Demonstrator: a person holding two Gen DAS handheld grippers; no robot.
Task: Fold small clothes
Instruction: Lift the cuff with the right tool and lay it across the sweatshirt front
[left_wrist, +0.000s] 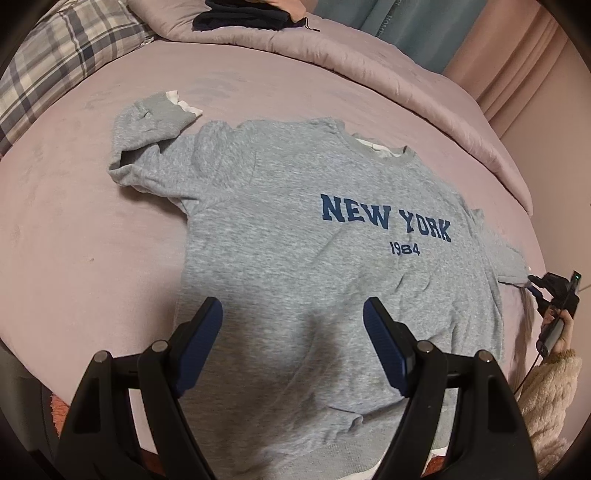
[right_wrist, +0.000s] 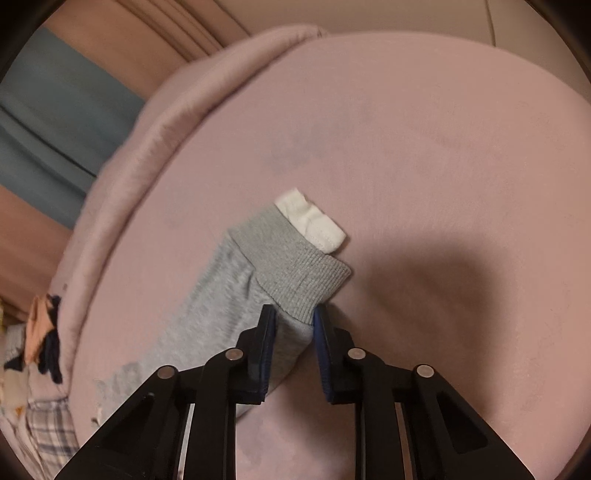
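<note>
While right gripper (right_wrist: 294, 318) is clamped on sleeve (right_wrist: 236, 295) near cuff (right_wrist: 295, 273), slippage is possible; left gripper (left_wrist: 293, 314) is held open above sweatshirt (left_wrist: 295, 221); body could be dragged.

Home bedroom. Whole work surface is a bed w/ pink sheet (left_wrist: 92, 258); rolled-back pink duvet (left_wrist: 369, 62) along far edge, plaid pillow (left_wrist: 55, 66) at top-left corner. Dark folded clothes (left_wrist: 243, 14) piled on duvet. Pinkish curtains (left_wrist: 524, 66) + teal fabric (left_wrist: 406, 29) hang behind bed. Grey sweatshirt (left_wrist: 295, 229) laid flat on sheet, more loose clothes (right_wrist: 40, 332) heaped by bed edge in rt wrist view. Person's fluffy cream sleeve (left_wrist: 550, 402) at right edge looks like loungewear
</note>
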